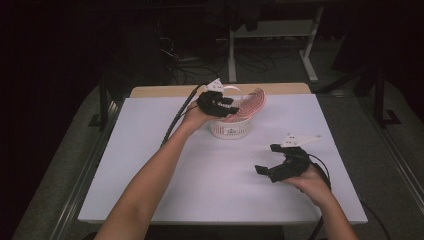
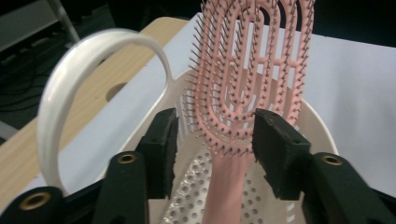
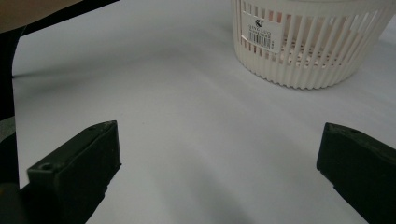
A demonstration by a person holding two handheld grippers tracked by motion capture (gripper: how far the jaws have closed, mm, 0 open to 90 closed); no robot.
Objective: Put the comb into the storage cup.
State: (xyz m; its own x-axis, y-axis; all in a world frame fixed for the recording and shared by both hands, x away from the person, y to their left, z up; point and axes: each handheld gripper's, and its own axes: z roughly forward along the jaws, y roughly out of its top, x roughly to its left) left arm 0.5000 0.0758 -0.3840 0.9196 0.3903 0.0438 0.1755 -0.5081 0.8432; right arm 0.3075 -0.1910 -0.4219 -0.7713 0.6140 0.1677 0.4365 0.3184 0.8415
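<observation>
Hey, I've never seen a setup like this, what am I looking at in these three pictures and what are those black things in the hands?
A person sits at a white table and holds a black hand tool with two-jaw tongs in each hand. One picture is taken from above; the other two come from small cameras riding on each tool. The left tongs are over a white basket, jaws either side of a pink hairbrush that stands in the basket without pressing on it. A white headband arches up from the basket too. The right tongs hover wide open above the table, holding nothing.
</observation>
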